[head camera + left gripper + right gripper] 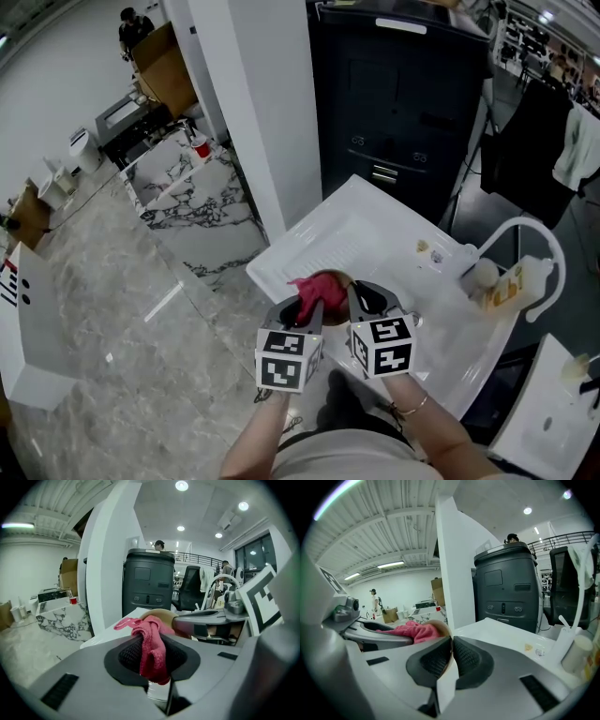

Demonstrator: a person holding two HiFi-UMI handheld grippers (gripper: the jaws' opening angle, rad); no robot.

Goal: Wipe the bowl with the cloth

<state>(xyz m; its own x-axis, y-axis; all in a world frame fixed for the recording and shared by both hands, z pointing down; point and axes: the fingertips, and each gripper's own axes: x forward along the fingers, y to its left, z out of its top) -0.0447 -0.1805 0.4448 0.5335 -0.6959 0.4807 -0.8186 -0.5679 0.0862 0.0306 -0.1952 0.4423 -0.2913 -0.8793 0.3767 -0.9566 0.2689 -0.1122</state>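
Observation:
A pink cloth (317, 286) is bunched between the pads of my left gripper (309, 305), which is shut on it. In the left gripper view the cloth (152, 648) hangs out of the jaws and reaches into the beige bowl (161, 617) just ahead. My right gripper (361, 298) is shut on the bowl's thin rim (449, 644), which runs between its pads. The right gripper view has the cloth (415, 632) lying in the bowl at its left. Both grippers hold the bowl (339, 279) above the white drainboard (375, 234), and they hide most of it.
A white curved faucet (525, 239) and a yellowish bottle (511, 281) stand at the right of the sink top. A black cabinet (403, 103) is behind it, with a white pillar (253, 103) at its left. A marble table (183, 183) stands far left.

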